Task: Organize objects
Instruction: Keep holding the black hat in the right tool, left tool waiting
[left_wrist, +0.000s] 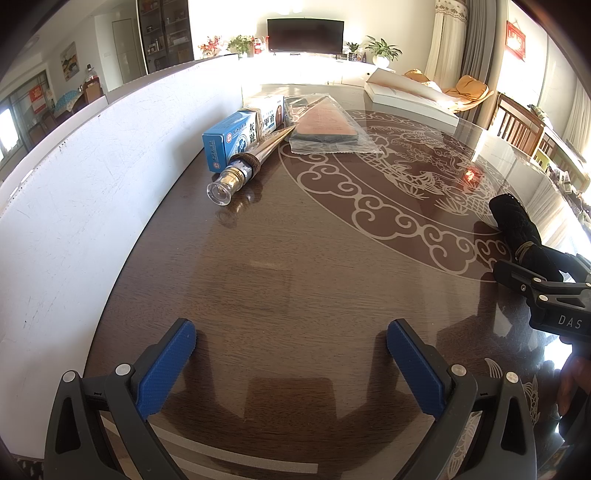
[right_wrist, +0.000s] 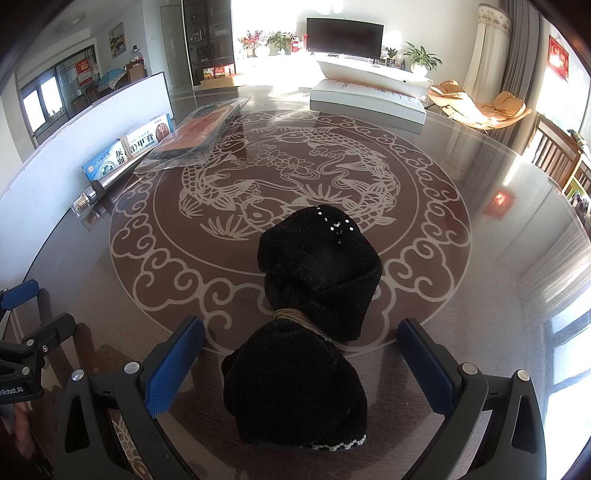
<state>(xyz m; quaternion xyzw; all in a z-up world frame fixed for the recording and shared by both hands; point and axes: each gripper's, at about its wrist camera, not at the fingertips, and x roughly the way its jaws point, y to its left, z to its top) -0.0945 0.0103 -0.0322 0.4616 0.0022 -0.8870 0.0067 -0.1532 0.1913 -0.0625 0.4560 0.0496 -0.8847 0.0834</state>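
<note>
A black cloth bundle (right_wrist: 314, 321), tied in the middle with a tan band, lies on the table between the open fingers of my right gripper (right_wrist: 299, 365); the pads stand apart from it. It also shows at the right of the left wrist view (left_wrist: 517, 225). My left gripper (left_wrist: 291, 365) is open and empty over bare table. Far ahead along a white board lie a blue medicine box (left_wrist: 236, 138), a silver cone-shaped bottle (left_wrist: 251, 162) and a flat plastic-wrapped packet (left_wrist: 325, 125).
The round dark table (left_wrist: 295, 258) has a glass top with a white fish pattern. A tall white board (left_wrist: 92, 192) stands along its left side. A white box (right_wrist: 369, 98) sits at the far edge. Wooden chairs (left_wrist: 517, 122) stand at the right.
</note>
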